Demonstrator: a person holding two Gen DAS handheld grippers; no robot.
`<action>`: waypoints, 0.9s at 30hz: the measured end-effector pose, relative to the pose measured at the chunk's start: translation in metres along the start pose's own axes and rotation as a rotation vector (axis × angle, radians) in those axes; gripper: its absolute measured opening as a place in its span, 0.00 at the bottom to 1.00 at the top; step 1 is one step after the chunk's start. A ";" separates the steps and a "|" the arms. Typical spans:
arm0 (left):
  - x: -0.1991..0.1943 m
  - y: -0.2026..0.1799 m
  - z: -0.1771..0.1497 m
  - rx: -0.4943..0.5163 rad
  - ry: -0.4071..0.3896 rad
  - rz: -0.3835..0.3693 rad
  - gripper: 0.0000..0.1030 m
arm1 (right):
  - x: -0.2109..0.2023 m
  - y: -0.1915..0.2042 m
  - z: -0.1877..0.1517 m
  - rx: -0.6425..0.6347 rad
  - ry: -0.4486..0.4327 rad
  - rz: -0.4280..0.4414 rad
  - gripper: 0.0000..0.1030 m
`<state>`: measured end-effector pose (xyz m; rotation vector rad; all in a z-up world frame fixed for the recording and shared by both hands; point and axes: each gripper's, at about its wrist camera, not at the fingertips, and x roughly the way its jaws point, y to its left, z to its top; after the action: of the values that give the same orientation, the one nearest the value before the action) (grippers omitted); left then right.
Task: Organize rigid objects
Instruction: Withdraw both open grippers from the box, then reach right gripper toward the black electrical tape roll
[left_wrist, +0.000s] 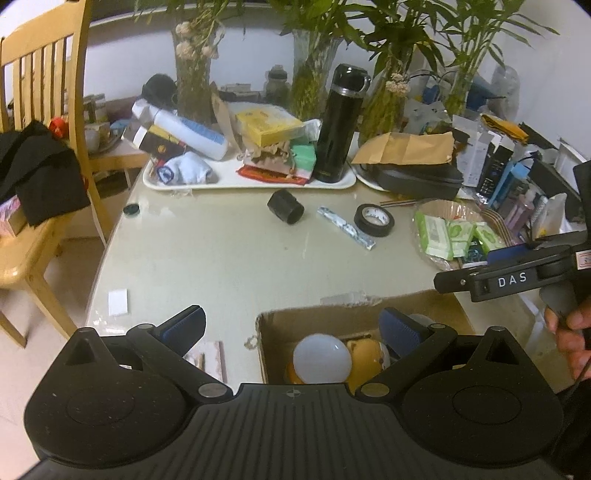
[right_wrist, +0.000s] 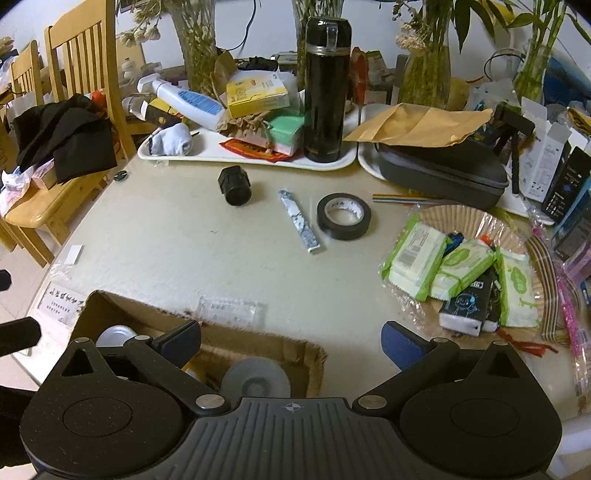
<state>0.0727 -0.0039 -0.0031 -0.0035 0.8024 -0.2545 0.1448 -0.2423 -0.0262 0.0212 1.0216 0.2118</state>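
left gripper (left_wrist: 293, 325): jaws spread wide, nothing between the blue pads, hovering over near edge of table, right finger above the box opening
right gripper (right_wrist: 291, 341): jaws also wide apart, holding nothing, left finger over the box, right finger over bare table; seen from left wrist view it comes in from the right with a hand (left_wrist: 570, 332) on its grip
cardboard box (left_wrist: 343, 317): open top, at near table edge, torn rim
box contents: white light bulb (left_wrist: 322, 358) lying beside a yellow rounded object (left_wrist: 364, 360); right wrist view shows a grey disc-shaped piece (right_wrist: 256, 376) and a white round cap (right_wrist: 116, 334) inside too
table (left_wrist: 221, 258): pale glossy top, mid area mostly free
loose items on table: black cylindrical connector (right_wrist: 235, 185) on its side, small silver foil stick pack (right_wrist: 299, 221) just left of black tape roll (right_wrist: 343, 216) lying flat, not touching
black thermos (right_wrist: 327, 85): upright on white tray (right_wrist: 207, 153), at tray's right end
tray clutter: white bottle (right_wrist: 188, 103) tilted, yellow carton (right_wrist: 256, 92), green box, rolled white sock
right side: green wet-wipe packs (right_wrist: 443, 258) on a paper fan, grey zip case (right_wrist: 443, 170) under a brown envelope (right_wrist: 417, 123)
back: glass vases with green stems
left: wooden chair (left_wrist: 40, 92) with black cloth draped on the seat
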 end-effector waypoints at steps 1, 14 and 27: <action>0.000 0.000 0.002 0.007 -0.005 0.003 0.99 | 0.000 -0.002 0.001 0.000 -0.005 0.000 1.00; 0.018 0.000 0.025 0.077 -0.030 0.000 0.99 | 0.010 -0.008 0.011 -0.013 -0.040 -0.009 1.00; 0.045 0.013 0.045 0.099 -0.067 -0.005 0.99 | 0.040 -0.013 0.032 -0.026 -0.041 -0.003 1.00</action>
<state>0.1376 -0.0061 -0.0048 0.0789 0.7230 -0.2968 0.1943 -0.2447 -0.0451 0.0003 0.9783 0.2209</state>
